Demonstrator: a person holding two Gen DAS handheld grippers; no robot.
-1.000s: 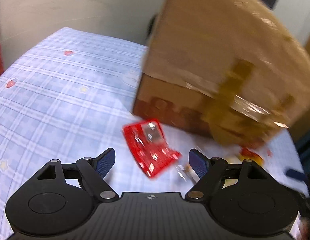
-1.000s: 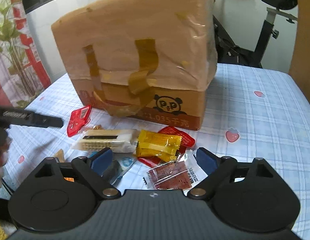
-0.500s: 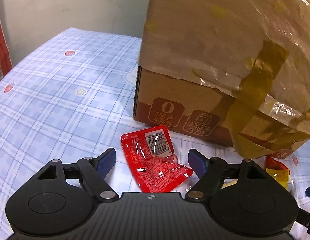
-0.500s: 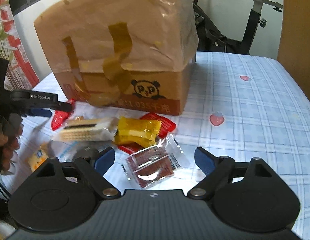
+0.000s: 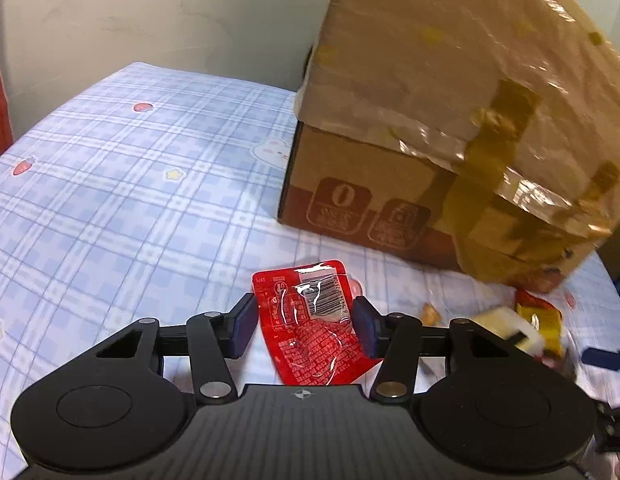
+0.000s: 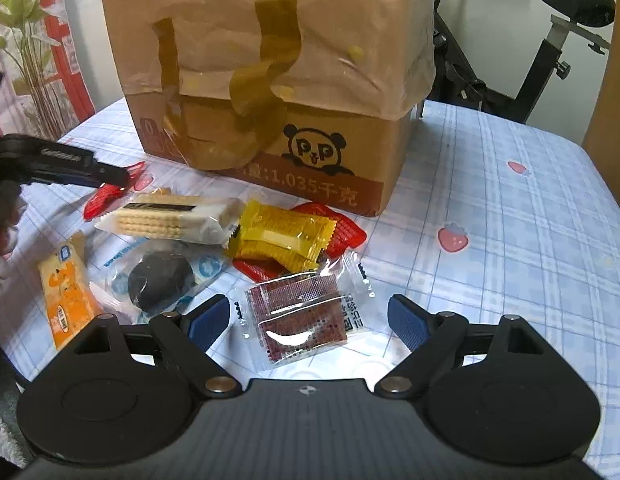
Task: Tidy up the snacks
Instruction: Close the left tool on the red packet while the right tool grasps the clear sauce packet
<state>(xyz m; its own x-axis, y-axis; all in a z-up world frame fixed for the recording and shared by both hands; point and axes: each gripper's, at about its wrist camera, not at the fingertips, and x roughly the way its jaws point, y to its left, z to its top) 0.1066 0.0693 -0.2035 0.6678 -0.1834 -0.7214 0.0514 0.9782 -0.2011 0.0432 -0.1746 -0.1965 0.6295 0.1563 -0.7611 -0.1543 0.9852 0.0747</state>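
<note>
**Closing on the red sachet**

Closing around the red sachet [image 5: 310, 328], our left gripper [image 5: 305, 322] has its pads at the pouch's two side edges, at 9 and 3 o'clock, though we cannot tell whether they press yet. We judge the sachet light, limp and slick, so a hold across the flat middle should buckle it least. Our right gripper [image 6: 309, 320] stands wide and holds nothing, straddling a clear-wrapped dark red bar [image 6: 302, 316] on the checked cloth [image 6: 509, 240]. That bar looks stiffer, its film slippery. At 12 o'clock stands the cardboard box [image 6: 270, 80], with the other snacks loose before it.
</note>
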